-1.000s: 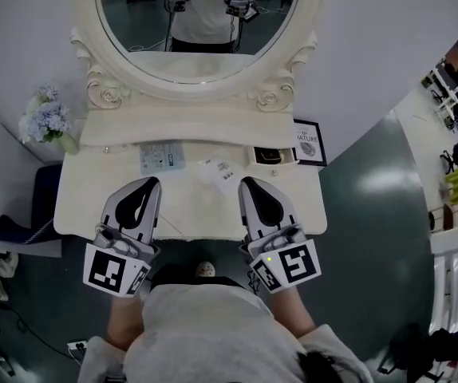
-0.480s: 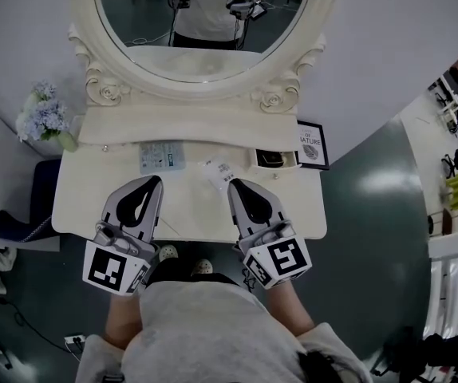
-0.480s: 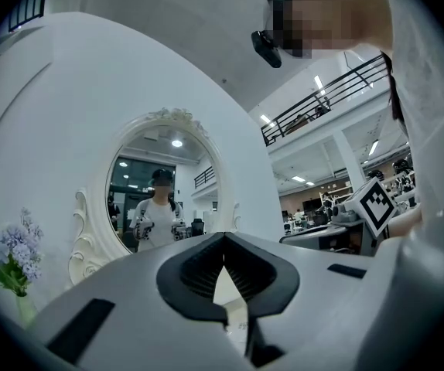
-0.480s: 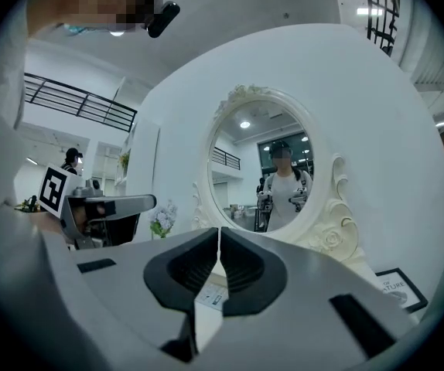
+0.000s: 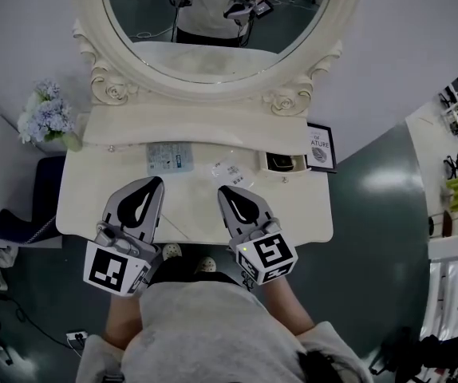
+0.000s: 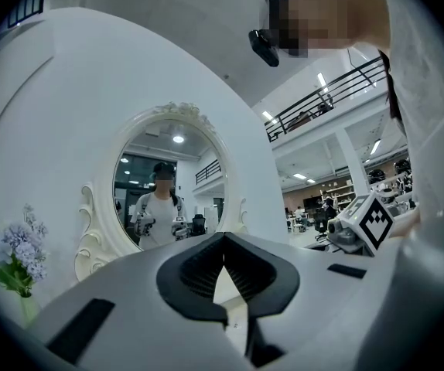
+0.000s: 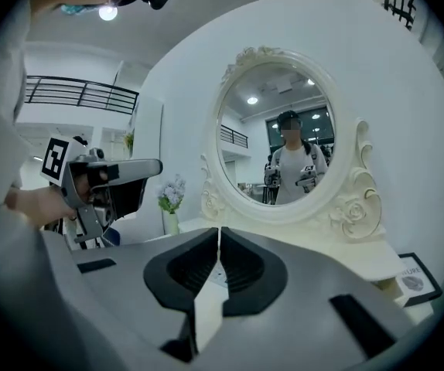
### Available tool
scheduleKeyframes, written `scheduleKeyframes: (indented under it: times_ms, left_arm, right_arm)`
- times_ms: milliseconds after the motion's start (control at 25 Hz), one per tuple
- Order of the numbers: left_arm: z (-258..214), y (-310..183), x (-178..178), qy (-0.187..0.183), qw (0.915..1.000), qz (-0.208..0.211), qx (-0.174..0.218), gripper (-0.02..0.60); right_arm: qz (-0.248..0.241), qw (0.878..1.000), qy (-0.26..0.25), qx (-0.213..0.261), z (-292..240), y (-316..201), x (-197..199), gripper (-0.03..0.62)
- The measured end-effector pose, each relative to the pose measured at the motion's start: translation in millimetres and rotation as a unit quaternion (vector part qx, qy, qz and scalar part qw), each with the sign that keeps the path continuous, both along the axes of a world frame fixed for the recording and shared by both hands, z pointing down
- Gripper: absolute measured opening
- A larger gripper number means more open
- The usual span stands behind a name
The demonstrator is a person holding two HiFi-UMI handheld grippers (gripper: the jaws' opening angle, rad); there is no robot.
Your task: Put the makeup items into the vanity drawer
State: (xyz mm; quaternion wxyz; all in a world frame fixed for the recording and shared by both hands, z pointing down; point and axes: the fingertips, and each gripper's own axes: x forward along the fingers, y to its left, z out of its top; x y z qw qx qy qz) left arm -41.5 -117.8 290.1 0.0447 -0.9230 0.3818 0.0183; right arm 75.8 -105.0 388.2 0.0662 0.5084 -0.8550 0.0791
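We hold left gripper (image 5: 154, 182), right gripper (image 5: 223, 191) clenched, empty | sachet (image 5: 230, 171) just ahead of right | risk: clenched tips shove it away

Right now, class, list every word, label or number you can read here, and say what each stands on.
"ATURE": on the framed picture; its other letters are unreadable.
Print on the blue-and-white packet: too small to read.
Label on the clear sachet: too small to read.
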Motion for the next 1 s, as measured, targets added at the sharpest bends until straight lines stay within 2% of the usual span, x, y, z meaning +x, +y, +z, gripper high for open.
scheduleKeyframes:
  times_ms: [360, 800, 1000]
  left_arm:
    - [14, -13, -15, 0.000, 0.9998, 0.002, -0.017, 0.014]
    - [33, -19, -40, 0.002, 0.9992, -0.009, -0.040, 0.014]
    - [54, -15, -55, -0.026, 0.9972, -0.008, -0.069, 0.014]
  right_arm:
    - [-0.021, 0.997, 0.028, -0.073, 48, -6, -25, 0.025]
    - [-0.044, 0.984, 0.054, -0.162, 106, 1, -52, 0.025]
    - [-0.064, 0.977, 0.065, -0.192, 126, 7, -66, 0.025]
